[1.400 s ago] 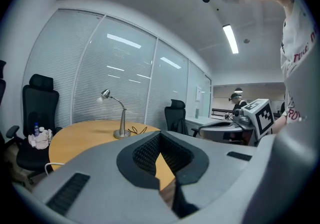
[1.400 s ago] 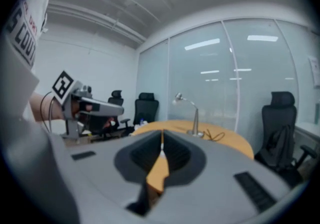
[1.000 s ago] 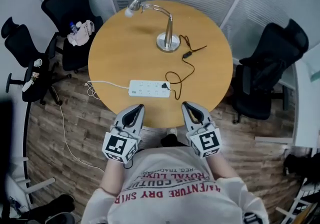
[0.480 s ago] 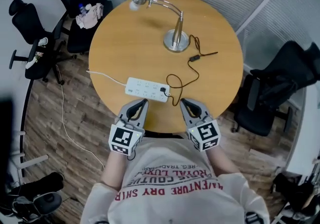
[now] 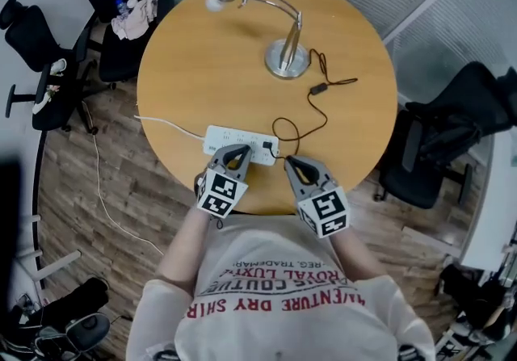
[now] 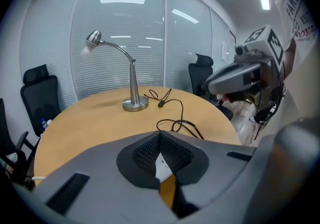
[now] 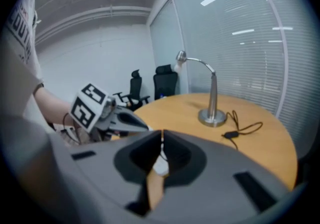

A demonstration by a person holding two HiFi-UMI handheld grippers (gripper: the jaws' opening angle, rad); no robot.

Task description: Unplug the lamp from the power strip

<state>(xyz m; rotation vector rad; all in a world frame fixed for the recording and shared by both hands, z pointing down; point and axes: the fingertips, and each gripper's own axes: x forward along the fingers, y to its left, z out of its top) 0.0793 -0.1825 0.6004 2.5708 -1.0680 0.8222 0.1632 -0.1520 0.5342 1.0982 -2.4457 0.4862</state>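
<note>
A silver desk lamp (image 5: pixel 284 54) stands at the far side of the round wooden table (image 5: pixel 194 69). Its black cord (image 5: pixel 311 113) loops to a black plug (image 5: pixel 266 145) at the right end of the white power strip (image 5: pixel 220 138). My left gripper (image 5: pixel 234 153) is shut and empty, its tips over the strip's middle, left of the plug. My right gripper (image 5: pixel 288 163) is shut and empty, just right of the plug near the table's front edge. Past the left gripper (image 6: pixel 160 135) I see the lamp (image 6: pixel 133 87). The lamp (image 7: pixel 213 102) also shows beyond the right gripper (image 7: pixel 162 135).
The strip's white cable (image 5: pixel 166 125) runs off the table's left edge down to the wooden floor. Black office chairs stand at the left (image 5: pixel 44 69) and the right (image 5: pixel 452 133). A chair at the back left (image 5: pixel 133 16) holds some cloth. Glass walls with blinds close off the back.
Both grippers have come down and forward from the table's front edge toward the power strip. The left one has moved further and now hangs over the strip.
</note>
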